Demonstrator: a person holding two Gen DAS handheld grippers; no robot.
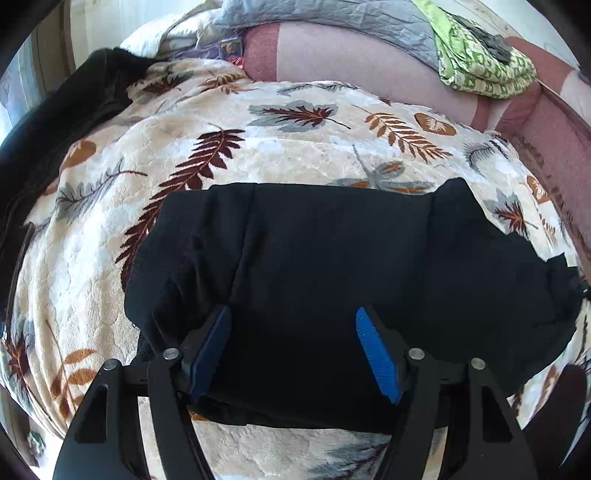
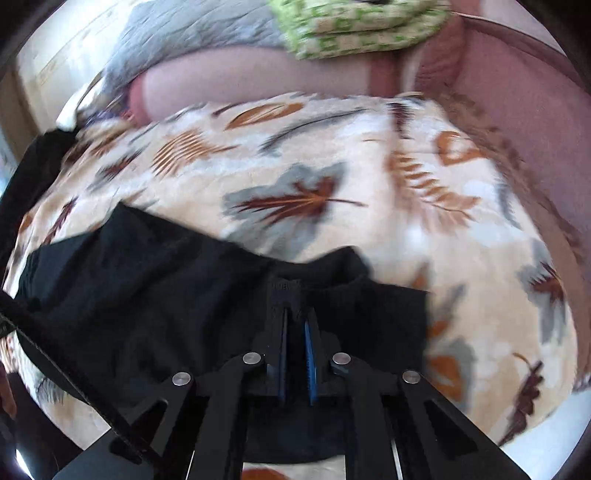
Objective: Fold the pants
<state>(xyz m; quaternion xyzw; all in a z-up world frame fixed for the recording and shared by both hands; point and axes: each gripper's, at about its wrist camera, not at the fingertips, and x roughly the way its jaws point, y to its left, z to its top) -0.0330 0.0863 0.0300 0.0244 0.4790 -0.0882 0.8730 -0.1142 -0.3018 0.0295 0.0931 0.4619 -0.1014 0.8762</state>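
With the folded black pants [image 1: 332, 280] lying mid-blanket [image 1: 295, 147], the left gripper [image 1: 293, 325] gaping above them and the right gripper [image 2: 295, 332] closed, seemingly pinching their edge, a tug might undo the fold

open blanket [image 1: 295, 147] beyond pants [image 1: 332, 258], cushions [image 1: 351, 62] behind

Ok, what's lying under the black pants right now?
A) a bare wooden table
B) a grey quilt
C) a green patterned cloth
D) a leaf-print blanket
D: the pants rest on a cream blanket printed with brown and grey leaves; the green cloth and grey quilt lie farther back.
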